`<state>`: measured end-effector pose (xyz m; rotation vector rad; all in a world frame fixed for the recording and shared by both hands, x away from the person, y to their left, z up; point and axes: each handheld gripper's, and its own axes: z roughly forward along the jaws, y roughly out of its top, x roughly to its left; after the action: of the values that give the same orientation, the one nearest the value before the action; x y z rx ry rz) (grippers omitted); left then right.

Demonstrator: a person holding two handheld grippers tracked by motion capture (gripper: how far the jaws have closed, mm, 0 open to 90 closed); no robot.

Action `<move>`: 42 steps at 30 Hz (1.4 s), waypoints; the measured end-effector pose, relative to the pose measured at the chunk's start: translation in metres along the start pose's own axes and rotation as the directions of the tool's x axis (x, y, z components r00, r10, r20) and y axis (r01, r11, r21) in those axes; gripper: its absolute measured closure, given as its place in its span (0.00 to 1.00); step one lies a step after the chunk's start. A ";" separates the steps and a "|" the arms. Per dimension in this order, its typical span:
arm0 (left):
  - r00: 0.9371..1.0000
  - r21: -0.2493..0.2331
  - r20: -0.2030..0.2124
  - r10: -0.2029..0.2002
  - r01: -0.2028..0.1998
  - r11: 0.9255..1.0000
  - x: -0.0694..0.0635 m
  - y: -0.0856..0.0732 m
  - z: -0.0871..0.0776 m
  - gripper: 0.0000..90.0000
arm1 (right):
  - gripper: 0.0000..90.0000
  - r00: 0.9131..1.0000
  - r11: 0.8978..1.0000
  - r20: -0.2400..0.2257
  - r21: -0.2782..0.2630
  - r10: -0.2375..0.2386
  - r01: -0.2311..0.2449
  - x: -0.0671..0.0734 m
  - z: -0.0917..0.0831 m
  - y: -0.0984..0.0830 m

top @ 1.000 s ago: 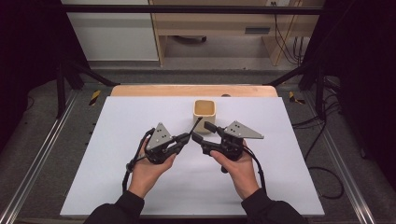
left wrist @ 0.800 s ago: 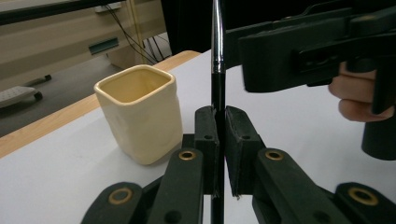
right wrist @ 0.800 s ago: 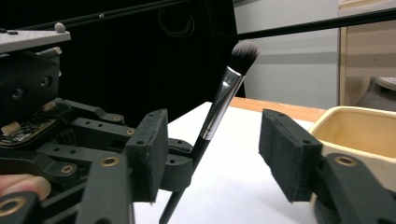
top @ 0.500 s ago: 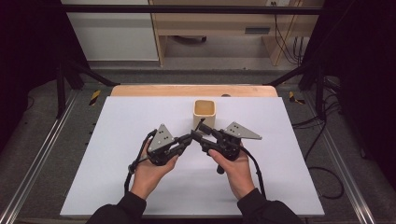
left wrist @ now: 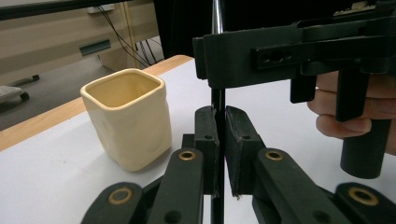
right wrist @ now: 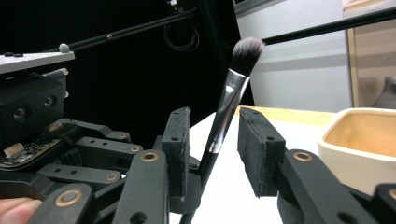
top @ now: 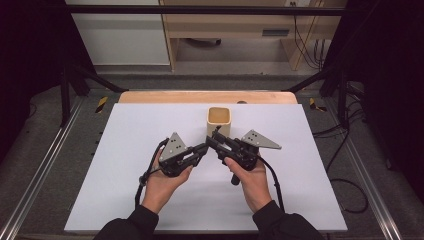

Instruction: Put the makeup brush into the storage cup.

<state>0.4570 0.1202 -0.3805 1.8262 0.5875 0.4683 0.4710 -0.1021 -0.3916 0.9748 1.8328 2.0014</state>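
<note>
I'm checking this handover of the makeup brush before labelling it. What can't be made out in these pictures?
- Brush: its handle's lower end is hidden behind the right hand-held gripper in the right gripper view.
- High view: the brush is too thin to make out where the left hand-held gripper meets the right one.
- Cup: its inside bottom is hidden by its own rim in the left gripper view.

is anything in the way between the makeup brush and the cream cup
Nothing visible blocks it. The brush stands upright, clamped in the left tool, with the right tool closing in around its handle, pads not yet touching. The cup sits just beyond both tools, its mouth open, with bare white table between.
</note>
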 end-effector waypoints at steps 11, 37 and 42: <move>1.000 -0.002 0.004 0.000 0.000 1.000 -0.002 0.002 0.001 0.93 | 0.75 1.000 1.000 -0.006 -0.001 0.017 -0.017 0.000 -0.002 -0.002; 1.000 -0.006 0.010 -0.007 0.007 1.000 -0.003 0.002 0.002 0.93 | 0.93 0.998 0.999 -0.055 -0.018 0.043 -0.044 -0.003 -0.002 -0.004; 1.000 0.000 0.017 -0.011 0.011 1.000 -0.003 0.001 0.003 0.92 | 0.93 0.998 1.000 -0.048 -0.011 0.026 -0.027 -0.002 -0.003 -0.004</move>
<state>0.4567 0.1157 -0.3806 1.8244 0.5857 0.4444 0.4697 -0.1053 -0.3958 0.9601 1.8395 2.0663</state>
